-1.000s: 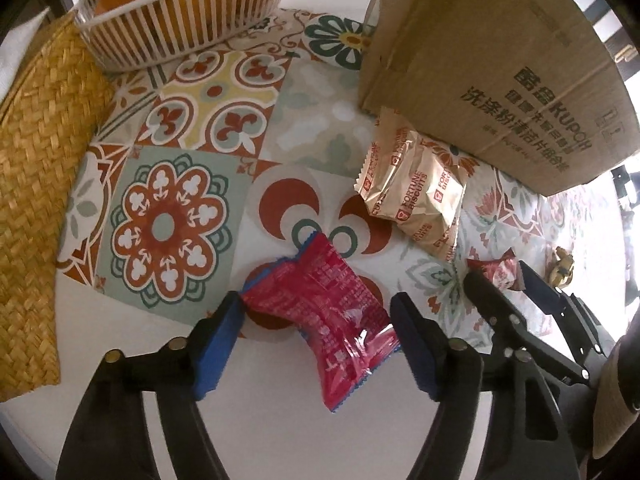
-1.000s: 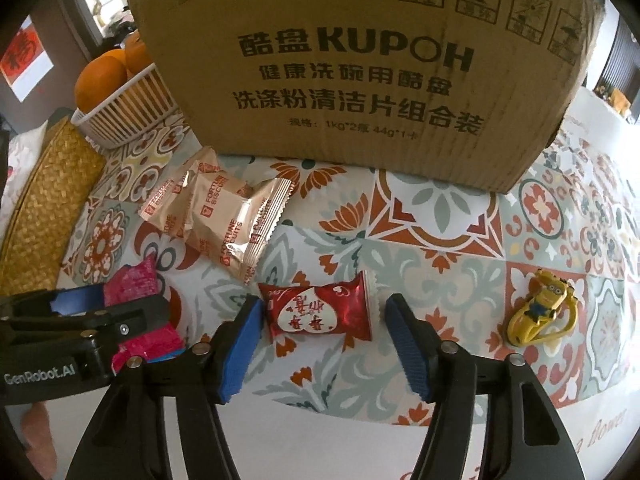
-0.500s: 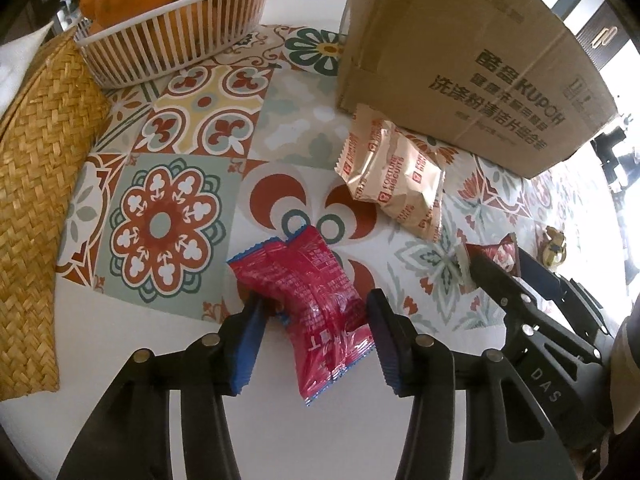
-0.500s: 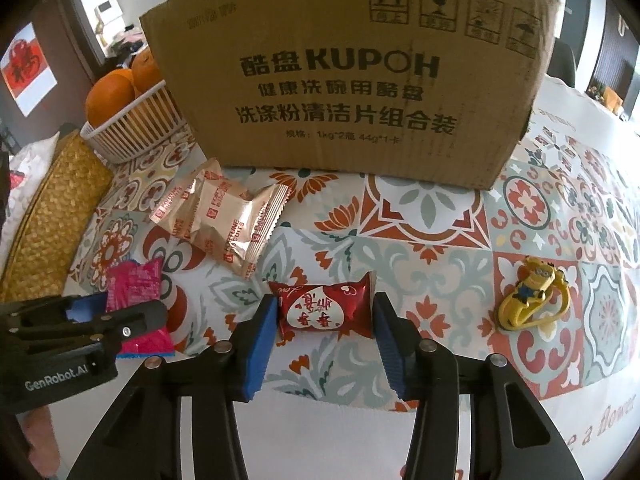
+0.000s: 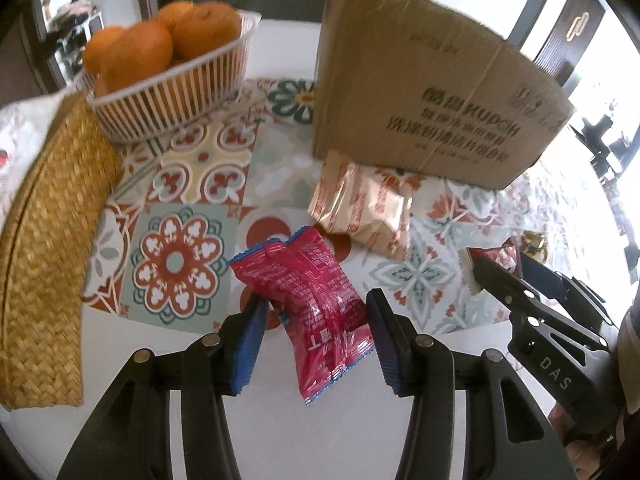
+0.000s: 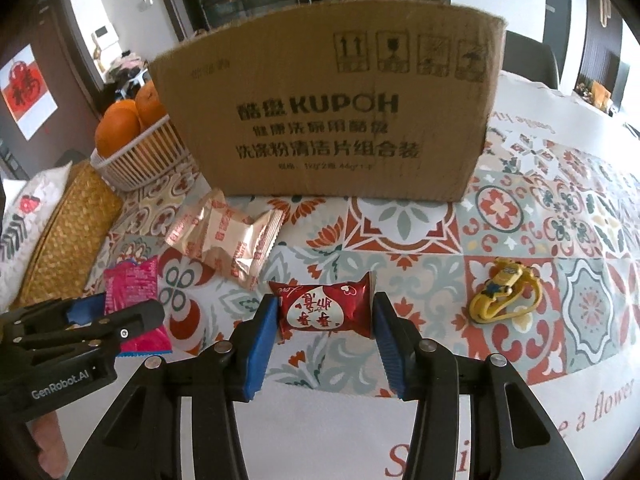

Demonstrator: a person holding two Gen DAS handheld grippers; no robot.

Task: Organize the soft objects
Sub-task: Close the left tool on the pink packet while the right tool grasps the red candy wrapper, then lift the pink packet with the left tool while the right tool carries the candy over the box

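My left gripper (image 5: 316,320) is shut on a pink-red snack packet (image 5: 316,300) and holds it above the patterned tablecloth. My right gripper (image 6: 325,322) is shut on a dark red candy packet (image 6: 325,310) with a white heart and also holds it up. Gold fortune-biscuit packets (image 5: 362,210) lie on the cloth in front of the open cardboard box (image 5: 424,108); they also show in the right wrist view (image 6: 226,238), as does the box (image 6: 328,120). The pink packet (image 6: 130,284) and left gripper (image 6: 80,316) appear at the right view's left edge.
A white basket of oranges (image 5: 168,80) stands at the back left, beside a woven straw mat (image 5: 44,240). A yellow minion keychain (image 6: 502,294) lies on the cloth to the right. The right gripper (image 5: 532,280) shows at the left view's right edge.
Both grippers have closed on their packets and risen from the table. The box and basket now look lower and farther off in both views.
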